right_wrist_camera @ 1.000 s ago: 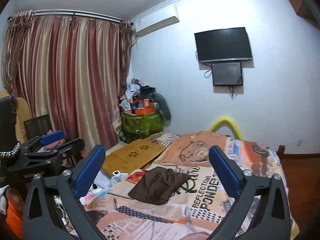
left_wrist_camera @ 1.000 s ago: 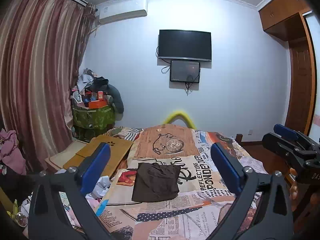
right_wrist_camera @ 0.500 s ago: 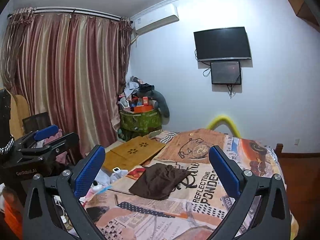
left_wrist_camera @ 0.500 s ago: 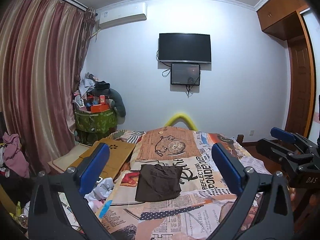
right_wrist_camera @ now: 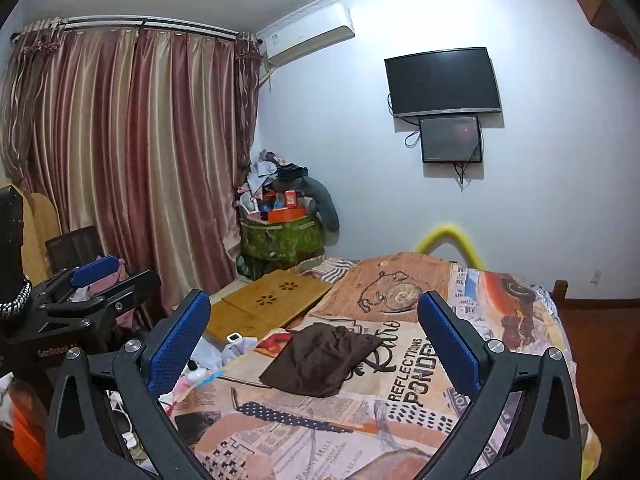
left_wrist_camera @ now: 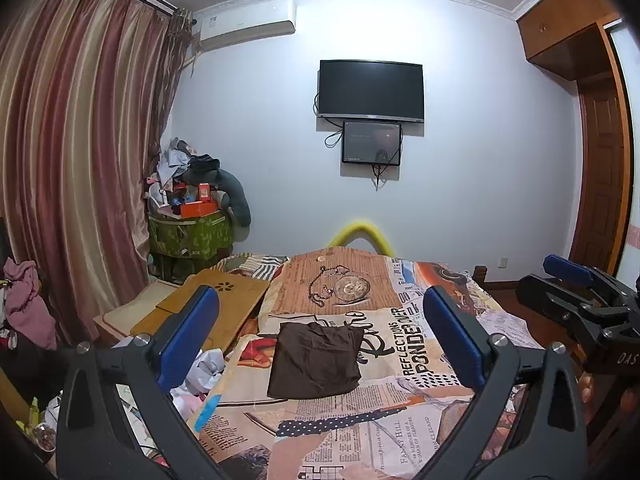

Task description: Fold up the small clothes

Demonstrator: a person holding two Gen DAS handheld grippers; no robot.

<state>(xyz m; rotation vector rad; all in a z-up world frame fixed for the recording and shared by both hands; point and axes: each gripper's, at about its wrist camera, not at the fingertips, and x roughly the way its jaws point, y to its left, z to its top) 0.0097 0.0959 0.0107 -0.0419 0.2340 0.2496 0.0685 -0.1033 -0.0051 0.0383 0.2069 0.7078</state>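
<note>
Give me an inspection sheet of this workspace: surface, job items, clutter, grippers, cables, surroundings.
Surface: bed with a newspaper-print cover.
Job's things: brown garment lying on the cover, roughly folded, untouched.
Clutter: wooden lap desk at the bed's left edge; crumpled items beside it; piled green bin in the corner.
Grippers: left gripper and right gripper both open, above the bed, holding nothing.
Cables: wires hang below the small screen.
Surroundings: wall TV, air conditioner, striped curtains, wooden wardrobe.
</note>
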